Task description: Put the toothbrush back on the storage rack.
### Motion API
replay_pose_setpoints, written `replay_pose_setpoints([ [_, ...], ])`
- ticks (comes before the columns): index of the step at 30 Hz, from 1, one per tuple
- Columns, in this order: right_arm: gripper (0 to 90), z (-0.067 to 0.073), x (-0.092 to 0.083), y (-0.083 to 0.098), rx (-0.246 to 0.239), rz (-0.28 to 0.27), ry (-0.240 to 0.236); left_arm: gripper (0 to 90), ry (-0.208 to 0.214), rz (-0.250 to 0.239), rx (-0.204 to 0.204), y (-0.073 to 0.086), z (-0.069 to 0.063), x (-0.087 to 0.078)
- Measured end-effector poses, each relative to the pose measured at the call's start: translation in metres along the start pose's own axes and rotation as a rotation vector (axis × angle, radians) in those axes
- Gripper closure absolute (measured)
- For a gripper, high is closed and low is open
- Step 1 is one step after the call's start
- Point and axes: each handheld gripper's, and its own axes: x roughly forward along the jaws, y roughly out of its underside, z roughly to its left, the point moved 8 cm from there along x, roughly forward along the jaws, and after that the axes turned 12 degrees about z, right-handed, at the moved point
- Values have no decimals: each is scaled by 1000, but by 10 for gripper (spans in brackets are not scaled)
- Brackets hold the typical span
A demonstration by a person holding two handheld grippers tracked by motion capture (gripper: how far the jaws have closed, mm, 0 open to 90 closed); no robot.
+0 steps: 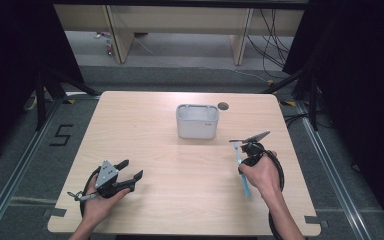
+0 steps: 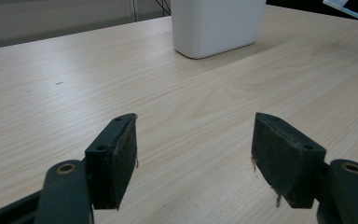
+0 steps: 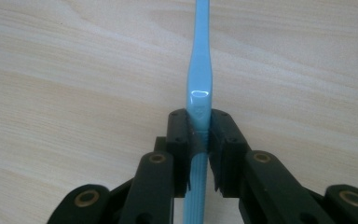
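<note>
Here, right gripper (image 3: 199, 140) clamped on blue toothbrush (image 3: 200, 79), head cut off; left gripper (image 2: 193, 154) apart, empty.

The surface (image 1: 180, 165) was light wood-grain with rounded corners and a round cable hole (image 1: 223, 106) at its far edge. A white rectangular container (image 1: 196, 121) stood directly on it, well ahead of both sets of jaws.

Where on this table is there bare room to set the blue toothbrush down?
The light wooden table is bare left of the white plastic tub and between the left gripper and right gripper. Tightest: between the tub and the light blue toothbrush.
</note>
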Motion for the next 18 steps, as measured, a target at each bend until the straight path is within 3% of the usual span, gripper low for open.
replay_pose_setpoints([
  [3,790,0,-2,-1,-13,-32,-5,309,1,-1,-2,0,0,0],
  [4,791,1,-4,-1,6,-34,-4,309,0,-1,-2,0,0,0],
  [7,790,1,-9,-3,-31,-93,-13,310,0,0,-1,0,0,0],
  [12,790,2,-13,-4,-33,-140,-28,310,0,-2,-3,0,0,0],
  [13,790,1,-14,-4,-57,-162,-39,310,0,-2,-3,0,0,0],
  [15,791,1,-15,-5,-58,-185,-36,310,0,0,-3,0,0,0],
  [16,791,-2,-15,-7,-85,-204,-17,311,-1,1,-2,0,0,0],
  [17,790,2,-15,-6,-44,-202,-42,311,-2,1,-3,0,0,0],
  [18,790,-2,-17,-8,-92,-229,-21,311,-2,0,-3,0,0,0],
])
